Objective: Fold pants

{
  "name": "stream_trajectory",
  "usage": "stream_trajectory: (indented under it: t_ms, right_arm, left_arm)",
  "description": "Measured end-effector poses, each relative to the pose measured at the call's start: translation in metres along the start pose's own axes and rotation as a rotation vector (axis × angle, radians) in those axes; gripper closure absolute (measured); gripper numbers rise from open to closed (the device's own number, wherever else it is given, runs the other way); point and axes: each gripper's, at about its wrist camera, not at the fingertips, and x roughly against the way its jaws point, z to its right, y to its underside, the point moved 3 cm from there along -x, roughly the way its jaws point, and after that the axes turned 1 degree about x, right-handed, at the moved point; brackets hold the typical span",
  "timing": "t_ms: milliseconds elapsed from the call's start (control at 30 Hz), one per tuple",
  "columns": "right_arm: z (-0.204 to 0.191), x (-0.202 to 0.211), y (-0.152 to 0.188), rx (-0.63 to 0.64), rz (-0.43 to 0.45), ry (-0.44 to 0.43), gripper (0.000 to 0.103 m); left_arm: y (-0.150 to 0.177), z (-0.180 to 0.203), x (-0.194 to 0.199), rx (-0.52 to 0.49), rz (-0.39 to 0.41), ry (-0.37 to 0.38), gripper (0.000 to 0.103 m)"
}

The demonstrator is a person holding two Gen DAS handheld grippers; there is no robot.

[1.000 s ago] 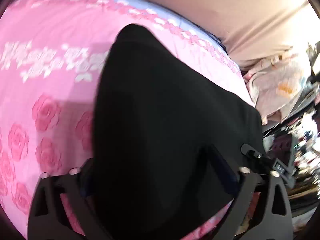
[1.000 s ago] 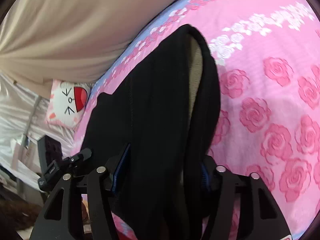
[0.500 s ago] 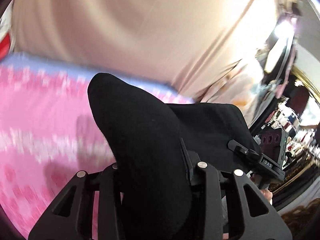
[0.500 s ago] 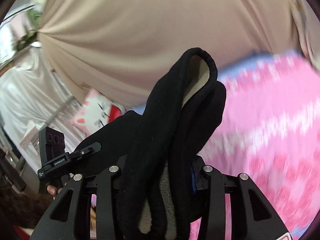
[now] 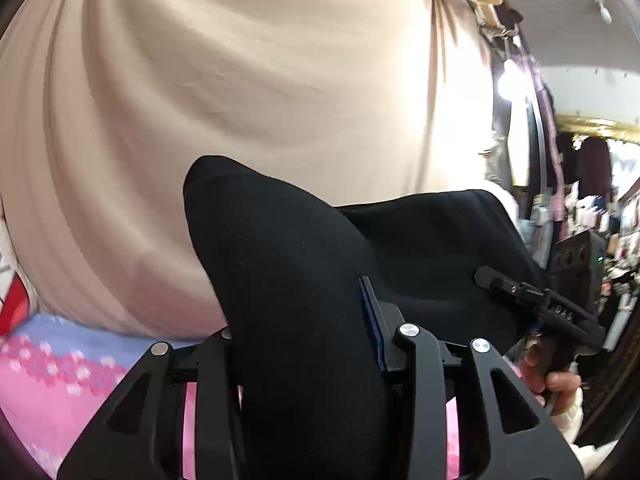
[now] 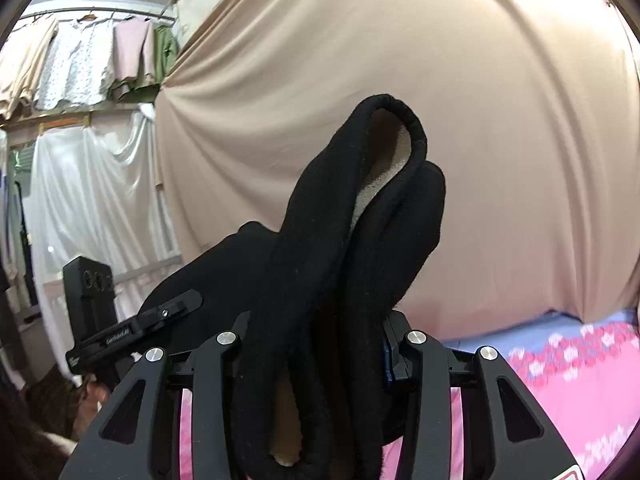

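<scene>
1. Fabric fills the near field of both wrist views: the black pants [image 5: 304, 300] are clamped between the fingers of the left gripper [image 5: 308, 344], whose jaws are drawn narrow against a thick bunch of cloth.
2. The right gripper [image 6: 316, 344] pinches another part of the pants [image 6: 340, 280] the same way, jaws close together around a doubled roll of fabric that stands up past the fingertips; a pale fleecy lining [image 6: 384, 168] shows inside the fold at its top.
3. Between the two tools the garment hangs as a dark span, lifted off the bed. In the left view it runs right toward the other gripper body [image 5: 540, 308], which a bare hand [image 5: 548, 376] grips; in the right view it runs left toward the left tool's body [image 6: 132, 332].
4. Below and beyond the grippers lies the pink bedspread [image 6: 572, 388], printed with roses and edged with a pale blue band. It also shows at the lower left of the left view [image 5: 52, 392].
5. Behind the bed a beige curtain [image 5: 260, 80] hangs in broad folds across most of both views.
6. Farthest off, in the right view, a white sheer drape [image 6: 92, 200] hangs at the left, and above it clothes [image 6: 80, 60] hang from a rail. In the left view cluttered shelves [image 5: 600, 232] sit at the right edge, too blurred to make out.
</scene>
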Motion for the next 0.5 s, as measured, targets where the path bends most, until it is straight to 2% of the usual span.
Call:
stream_trajectory:
  t_ms: [167, 233, 333, 500]
  right_arm:
    - [0.048, -0.065, 0.007, -0.025, -0.017, 0.041, 0.063]
    - [0.073, -0.096, 0.020, -0.048, -0.042, 0.061, 0.063]
    - [0.117, -0.140, 0.047, -0.110, -0.101, 0.096, 0.063]
    - [0.191, -0.206, 0.117, -0.242, -0.250, 0.150, 0.063]
  left_arm:
    - [0.010, -0.021, -0.066, -0.068, 0.021, -0.113, 0.067]
    - [0.025, -0.037, -0.105, -0.071, -0.023, -0.155, 0.067]
    - [0.052, -0.063, -0.151, -0.043, -0.098, -0.178, 0.067]
    - [0.115, -0.111, -0.225, 0.031, -0.260, -0.215, 0.067]
